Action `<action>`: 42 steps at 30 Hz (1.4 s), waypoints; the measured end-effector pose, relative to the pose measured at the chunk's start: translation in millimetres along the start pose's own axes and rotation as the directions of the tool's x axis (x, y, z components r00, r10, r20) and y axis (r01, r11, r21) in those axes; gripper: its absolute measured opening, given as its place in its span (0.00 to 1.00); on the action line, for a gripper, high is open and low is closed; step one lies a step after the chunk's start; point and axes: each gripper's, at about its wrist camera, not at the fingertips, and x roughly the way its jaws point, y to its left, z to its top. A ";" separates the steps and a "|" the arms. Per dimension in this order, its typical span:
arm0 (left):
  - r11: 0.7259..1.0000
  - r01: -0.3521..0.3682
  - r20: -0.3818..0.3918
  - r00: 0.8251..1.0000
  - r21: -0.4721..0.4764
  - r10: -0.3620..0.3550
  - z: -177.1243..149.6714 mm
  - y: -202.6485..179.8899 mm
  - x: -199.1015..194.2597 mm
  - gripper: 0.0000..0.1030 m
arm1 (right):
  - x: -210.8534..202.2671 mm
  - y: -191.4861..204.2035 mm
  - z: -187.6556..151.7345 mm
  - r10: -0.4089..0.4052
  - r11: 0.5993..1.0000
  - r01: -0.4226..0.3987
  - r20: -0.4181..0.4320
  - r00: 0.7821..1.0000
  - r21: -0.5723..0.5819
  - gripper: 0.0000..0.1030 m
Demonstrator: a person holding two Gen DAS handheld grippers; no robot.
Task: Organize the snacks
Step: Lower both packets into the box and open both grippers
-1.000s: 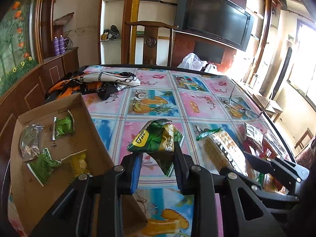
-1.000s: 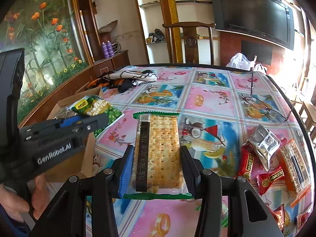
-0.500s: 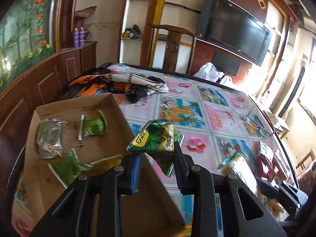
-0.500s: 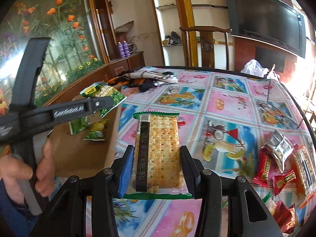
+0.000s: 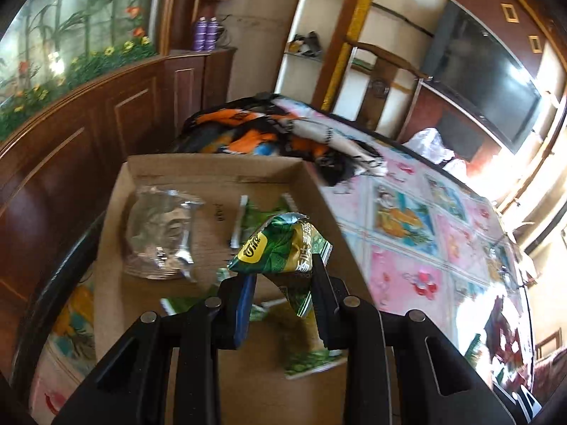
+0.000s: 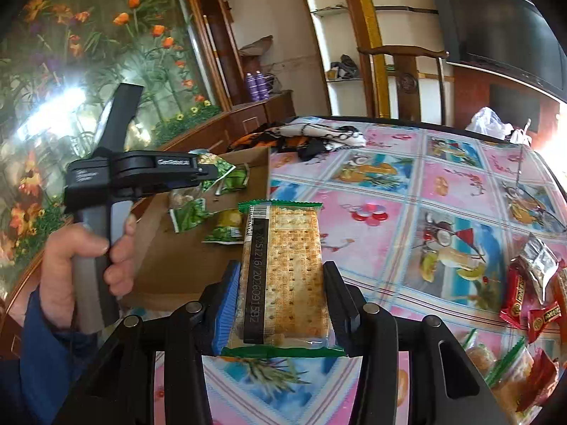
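Green crinkled snack packet (image 5: 281,248) with a yellow logo oval and Chinese characters is pinched in the left tool (image 5: 281,304), above the cardboard box (image 5: 212,177) of snacks. Clear-wrapped cracker pack (image 6: 283,272), green-edged, bears a black strip reading "20260915B2"; the right tool (image 6: 280,297) clamps it above the surface (image 6: 407,184), beside the box.

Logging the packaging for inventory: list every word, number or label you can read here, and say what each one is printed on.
"2026091582", partly legible: black strip on the cracker pack held in the right gripper.
Yellow logo and white characters: green snack bag in the left gripper, too blurred to read.
White lettering on the left gripper's body: blurred.
Red wrappers: too small.
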 end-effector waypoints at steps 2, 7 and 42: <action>1.000 -0.017 -0.016 1.000 -0.014 0.017 0.7 5.6 4.4 0.28 | 1.0 3.1 -0.6 0.012 1.000 -0.012 -0.001 1.000 -0.005 0.48; 0.999 -0.034 -0.047 0.998 -0.030 0.033 -0.3 9.9 11.0 0.28 | 10.6 3.3 7.6 0.081 0.995 -0.079 -0.021 0.997 0.060 0.49; 0.999 -0.036 -0.112 0.993 -0.031 0.033 -4.1 9.1 25.7 0.28 | 108.5 58.8 17.0 0.023 1.000 -0.023 -0.162 0.987 0.004 0.49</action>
